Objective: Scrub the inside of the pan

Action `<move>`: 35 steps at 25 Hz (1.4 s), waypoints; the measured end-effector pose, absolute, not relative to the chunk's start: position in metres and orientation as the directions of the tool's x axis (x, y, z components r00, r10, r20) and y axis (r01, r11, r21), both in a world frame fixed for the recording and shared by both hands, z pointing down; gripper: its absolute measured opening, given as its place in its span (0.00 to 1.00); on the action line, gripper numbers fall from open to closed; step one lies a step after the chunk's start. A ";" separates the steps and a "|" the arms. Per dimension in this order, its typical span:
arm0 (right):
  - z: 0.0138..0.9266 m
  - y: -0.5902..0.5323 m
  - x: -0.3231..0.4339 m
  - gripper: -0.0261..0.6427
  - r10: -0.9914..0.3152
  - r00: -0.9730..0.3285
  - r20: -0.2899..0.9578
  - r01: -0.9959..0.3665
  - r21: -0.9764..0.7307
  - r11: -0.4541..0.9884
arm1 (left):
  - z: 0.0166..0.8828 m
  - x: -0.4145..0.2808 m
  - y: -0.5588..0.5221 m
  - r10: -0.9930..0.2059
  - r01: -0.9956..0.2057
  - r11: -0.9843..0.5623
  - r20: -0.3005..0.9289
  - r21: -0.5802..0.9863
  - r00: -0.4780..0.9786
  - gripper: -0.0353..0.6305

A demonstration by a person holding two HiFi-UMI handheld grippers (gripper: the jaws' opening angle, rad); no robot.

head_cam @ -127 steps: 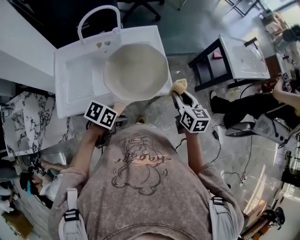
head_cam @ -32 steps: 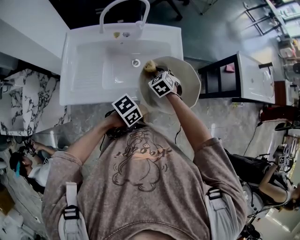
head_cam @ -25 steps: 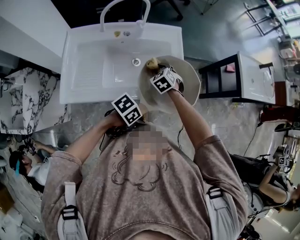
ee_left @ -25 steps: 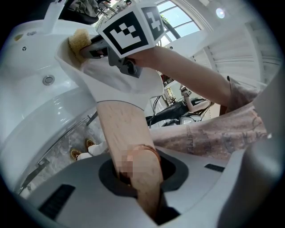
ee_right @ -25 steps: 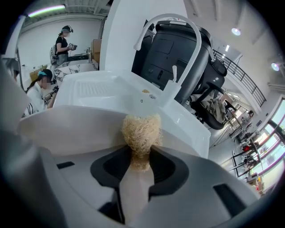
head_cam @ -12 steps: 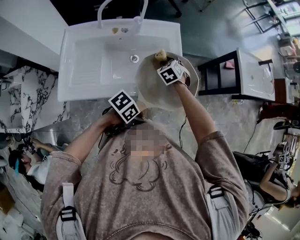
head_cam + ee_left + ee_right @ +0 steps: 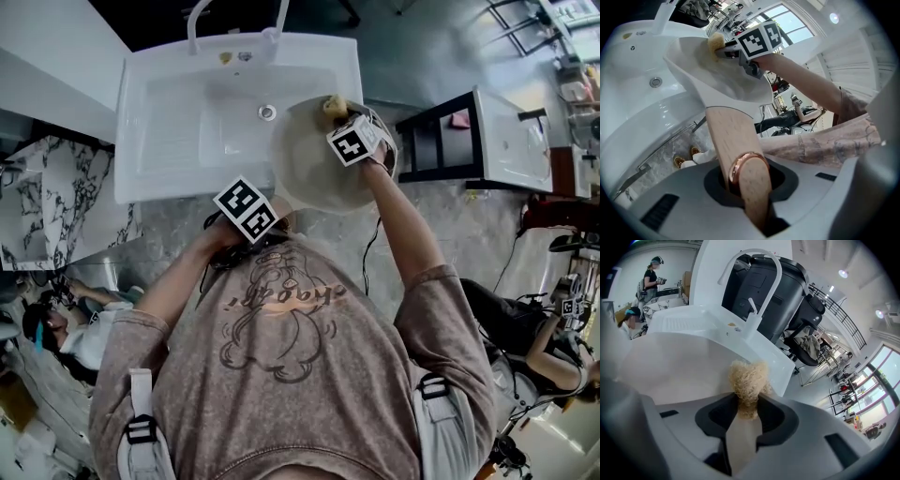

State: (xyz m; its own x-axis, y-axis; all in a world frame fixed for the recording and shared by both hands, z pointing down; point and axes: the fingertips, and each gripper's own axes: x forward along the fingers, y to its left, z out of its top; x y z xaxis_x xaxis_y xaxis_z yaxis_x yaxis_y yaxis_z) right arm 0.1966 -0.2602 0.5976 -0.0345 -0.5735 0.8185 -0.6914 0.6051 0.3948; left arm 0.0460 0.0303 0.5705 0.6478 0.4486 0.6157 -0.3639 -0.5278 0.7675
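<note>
Seen from above, a person stands at a white sink (image 7: 169,131) with a curved faucet (image 7: 234,14) at its far edge. Each hand holds a gripper topped by a cube of square markers.

The left gripper (image 7: 746,180) is at the sink's near edge. Its jaws are clamped tight on the pale wooden handle (image 7: 729,136) of a pan (image 7: 309,169), and a copper-coloured ring circles the handle's end at the jaws. The pan is cream inside. It is held in the air over the sink's right-hand part and reaches out past the sink's near right edge. It is tilted, with its inside facing up and toward the person.

The right gripper (image 7: 747,411) reaches over the pan from the sink's right side. Its jaws are closed on a tuft of pale yellow, fibrous scrubber (image 7: 749,378). The scrubber touches the pan's inside close to the rim farthest from the person, just right of the sink's drain (image 7: 267,112).

The sink's left half has a ribbed draining surface. To the right of the sink, apart from it, a black frame (image 7: 436,141) carries a second white basin (image 7: 511,141). Left of the sink lies a marble-patterned slab (image 7: 47,206). Other people show at the room's edges, well away from the sink.
</note>
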 end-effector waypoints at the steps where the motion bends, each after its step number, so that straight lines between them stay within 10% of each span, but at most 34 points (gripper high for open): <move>1: 0.597 -0.258 0.203 0.25 -0.570 -0.023 0.821 -0.694 0.397 0.600 | 0.571 0.047 0.030 0.446 -0.366 -0.527 0.616 0.767 0.649 0.17; 35: 0.568 -0.184 0.261 0.25 -0.370 -0.090 0.925 -0.607 0.243 0.757 | 0.572 0.048 0.022 0.420 -0.385 -0.502 0.608 0.774 0.674 0.17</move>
